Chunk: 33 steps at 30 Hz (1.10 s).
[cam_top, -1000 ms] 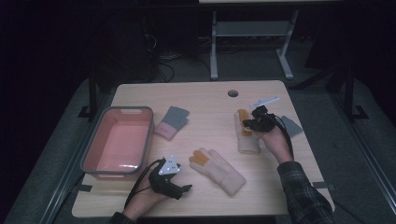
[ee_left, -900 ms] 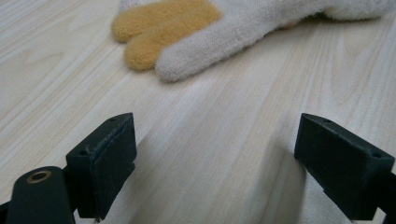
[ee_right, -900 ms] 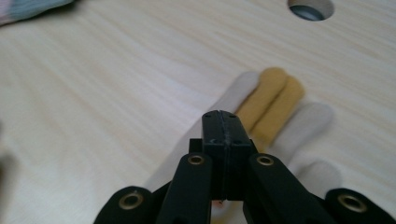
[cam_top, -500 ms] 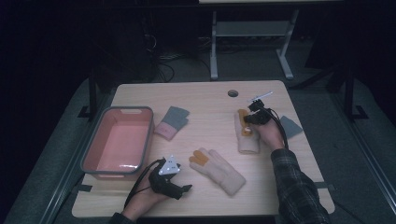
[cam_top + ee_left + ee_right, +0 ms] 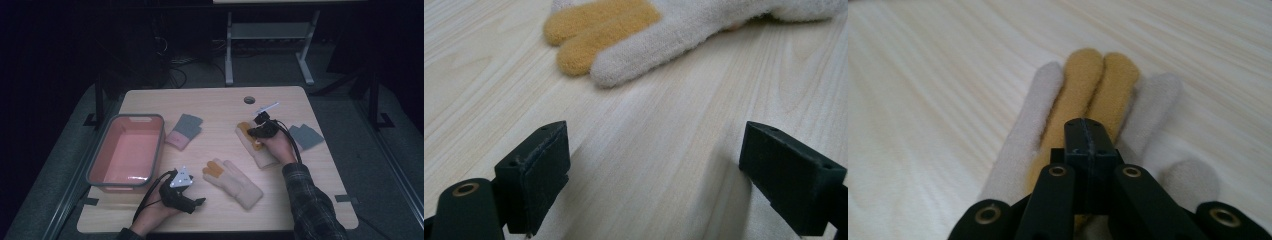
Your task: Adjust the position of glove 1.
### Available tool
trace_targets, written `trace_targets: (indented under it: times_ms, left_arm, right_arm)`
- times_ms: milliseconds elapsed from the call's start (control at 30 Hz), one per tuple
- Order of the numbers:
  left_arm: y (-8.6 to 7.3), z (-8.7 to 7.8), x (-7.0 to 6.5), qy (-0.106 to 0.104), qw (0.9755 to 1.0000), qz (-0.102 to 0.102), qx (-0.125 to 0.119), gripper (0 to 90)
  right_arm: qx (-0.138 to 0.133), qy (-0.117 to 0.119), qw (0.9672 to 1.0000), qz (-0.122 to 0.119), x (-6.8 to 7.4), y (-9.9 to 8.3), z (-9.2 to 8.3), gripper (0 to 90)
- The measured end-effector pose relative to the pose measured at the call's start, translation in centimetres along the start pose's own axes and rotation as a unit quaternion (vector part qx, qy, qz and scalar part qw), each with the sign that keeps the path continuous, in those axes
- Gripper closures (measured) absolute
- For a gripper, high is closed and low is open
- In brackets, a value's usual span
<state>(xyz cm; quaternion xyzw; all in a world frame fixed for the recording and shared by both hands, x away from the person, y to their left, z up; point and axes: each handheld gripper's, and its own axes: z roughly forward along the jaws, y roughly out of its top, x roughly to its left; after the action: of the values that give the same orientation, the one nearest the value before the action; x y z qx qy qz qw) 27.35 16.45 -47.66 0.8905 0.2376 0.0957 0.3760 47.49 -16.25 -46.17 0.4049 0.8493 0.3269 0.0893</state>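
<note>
Two cream gloves with orange middle fingers lie on the wooden table (image 5: pixel 210 105). The near glove (image 5: pixel 235 182) (image 5: pixel 649 25) lies just ahead of my left gripper (image 5: pixel 197 202) (image 5: pixel 659 175), which rests open near the table's front edge with bare wood between its jaws. The far glove (image 5: pixel 261 154) (image 5: pixel 1048 95) lies flat at centre right. My right gripper (image 5: pixel 252 131) (image 5: pixel 1089 135) hangs low over that glove's orange fingers with its jaws pressed together. No fabric shows between them.
A pink bin with a grey rim (image 5: pixel 95 165) stands at the left. A grey and pink sock (image 5: pixel 184 131) lies beside it. A grey cloth (image 5: pixel 306 136) lies near the right edge. A cable hole (image 5: pixel 249 100) sits at the back of the table.
My right gripper has come down and a little to the left, onto the far glove's finger end. The left gripper and both gloves have kept their places.
</note>
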Motion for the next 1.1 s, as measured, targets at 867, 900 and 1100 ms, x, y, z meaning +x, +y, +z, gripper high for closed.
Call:
trace_targets:
  times_ms: [867,900,1100]
  left_arm:
    - [0.0,0.0,0.0,0.002,1.0,0.0,0.0,12.1]
    - [0.0,0.0,0.0,0.002,1.0,0.002,0.0,12.1]
    - [0.0,0.0,0.0,0.002,1.0,0.002,0.0,12.1]
  right_arm:
    - [-0.011,-0.016,0.9997,-0.017,3.7,-2.8,-3.5,16.0]
    - [-0.011,-0.017,0.9997,-0.017,3.9,-3.0,-3.5,13.4]
    - [-0.004,-0.018,0.9988,-0.045,4.5,-3.2,-2.4,14.2]
